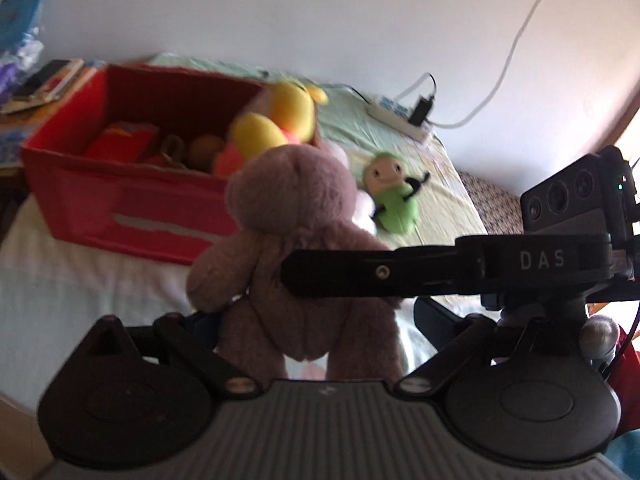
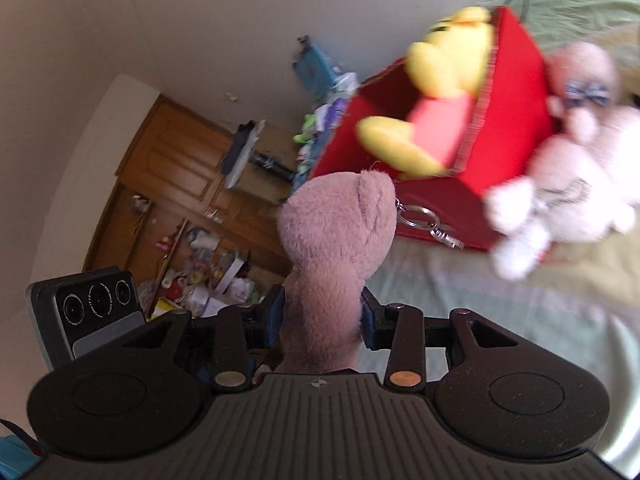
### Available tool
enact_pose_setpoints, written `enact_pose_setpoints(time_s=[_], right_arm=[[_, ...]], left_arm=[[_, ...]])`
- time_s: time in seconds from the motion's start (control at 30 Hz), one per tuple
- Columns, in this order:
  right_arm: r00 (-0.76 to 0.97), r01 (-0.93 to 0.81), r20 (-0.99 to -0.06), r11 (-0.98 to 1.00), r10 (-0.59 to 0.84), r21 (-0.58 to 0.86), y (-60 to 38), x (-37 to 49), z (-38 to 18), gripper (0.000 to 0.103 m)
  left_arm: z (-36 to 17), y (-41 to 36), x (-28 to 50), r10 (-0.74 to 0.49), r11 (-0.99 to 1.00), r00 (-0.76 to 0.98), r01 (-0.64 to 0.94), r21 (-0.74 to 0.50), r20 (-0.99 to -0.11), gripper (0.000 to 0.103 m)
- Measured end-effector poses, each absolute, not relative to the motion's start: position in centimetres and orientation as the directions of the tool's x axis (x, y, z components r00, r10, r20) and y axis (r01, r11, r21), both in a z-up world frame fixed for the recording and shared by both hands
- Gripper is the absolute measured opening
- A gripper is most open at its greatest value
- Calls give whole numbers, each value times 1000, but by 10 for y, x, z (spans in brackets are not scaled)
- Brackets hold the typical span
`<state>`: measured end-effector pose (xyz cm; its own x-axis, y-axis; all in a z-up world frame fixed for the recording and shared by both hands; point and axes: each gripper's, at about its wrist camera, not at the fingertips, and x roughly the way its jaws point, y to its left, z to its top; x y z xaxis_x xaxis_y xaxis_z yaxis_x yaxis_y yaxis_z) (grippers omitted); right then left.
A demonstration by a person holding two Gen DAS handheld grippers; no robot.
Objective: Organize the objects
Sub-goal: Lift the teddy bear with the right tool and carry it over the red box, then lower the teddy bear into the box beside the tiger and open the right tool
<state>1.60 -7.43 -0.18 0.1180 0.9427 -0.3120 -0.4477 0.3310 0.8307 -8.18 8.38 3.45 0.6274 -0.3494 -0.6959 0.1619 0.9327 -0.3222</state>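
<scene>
Right wrist: your right gripper (image 2: 322, 320) clamps the mauve bear's (image 2: 336, 248) soft, light torso — left gripper state unclear.

Fuzzy mauve plush bear (image 1: 296, 248) — matt red fabric box (image 1: 132, 200), shiny metal keyring (image 2: 420, 216).

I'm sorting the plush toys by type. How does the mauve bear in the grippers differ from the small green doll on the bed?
The mauve bear is held upright off the bed; the green doll lies loose on the bedsheet. The bear is plain dusty pink and looks larger; the doll is bright green with a pale face and thin black arms. The bear carries a keyring; none shows on the doll. Both are soft toys outside the red box.
</scene>
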Motion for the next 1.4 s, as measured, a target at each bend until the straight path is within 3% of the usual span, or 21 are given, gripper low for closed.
enact_pose_setpoints(time_s=[0.33,0.53,0.87,1.23,1.4], right_arm=[[199,-543,-220,294,955,787,-6,41,44,41],[351,-535,-235,400,906,744,14,58,59,41],[566,-382,-417,674,712,633,40,98,47,41],[574,-227,-654,863,493,451,56,124,19,40],[593,-207,-709,923,382,324,75,126,5,40]], left_arm=[[82,168,-54,-360,925,738,205,-319,-570,95],[92,193,-5,-437,899,724,327,-292,-534,95],[51,199,81,-581,811,560,457,-365,-591,94],[9,196,109,-590,795,462,473,-380,-662,95],[-3,201,118,-575,806,442,450,-384,-689,95]])
